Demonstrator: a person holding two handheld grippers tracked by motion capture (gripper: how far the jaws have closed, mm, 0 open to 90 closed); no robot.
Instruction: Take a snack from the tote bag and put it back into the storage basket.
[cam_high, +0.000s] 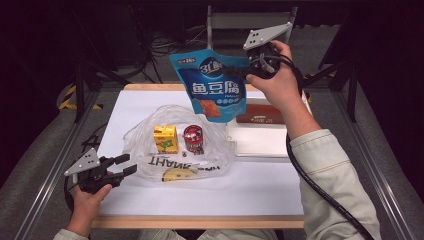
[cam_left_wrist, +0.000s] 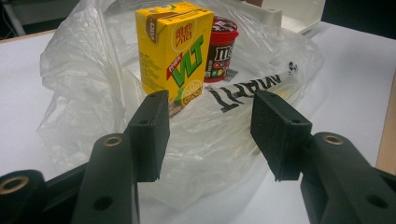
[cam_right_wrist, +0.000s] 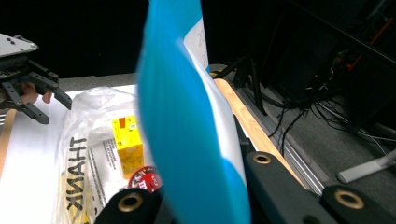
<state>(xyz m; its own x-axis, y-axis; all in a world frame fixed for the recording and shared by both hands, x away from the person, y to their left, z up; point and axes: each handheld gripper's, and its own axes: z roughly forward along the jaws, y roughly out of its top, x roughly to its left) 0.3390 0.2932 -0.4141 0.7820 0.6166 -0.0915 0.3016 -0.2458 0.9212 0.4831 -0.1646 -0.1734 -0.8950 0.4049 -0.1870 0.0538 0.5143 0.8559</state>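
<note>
The right gripper's (cam_high: 250, 70) fingers pinch the top edge of a blue fish-tofu snack pouch (cam_high: 212, 87), hanging above the clear plastic bag (cam_high: 150, 125) on the white bench (cam_high: 250, 185). Light, floppy and likely slick, the pouch is best held by its flat sealed rim. The left gripper (cam_high: 125, 165), fingers wide apart and empty, waits near the bag holding a yellow lemon-tea carton (cam_high: 165, 138).

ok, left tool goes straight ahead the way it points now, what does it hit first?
Most likely the clear plastic bag: its crumpled edge lies just beyond the open left tool. The yellow drink carton stands farther along, inside the bag; depth is uncertain.
</note>
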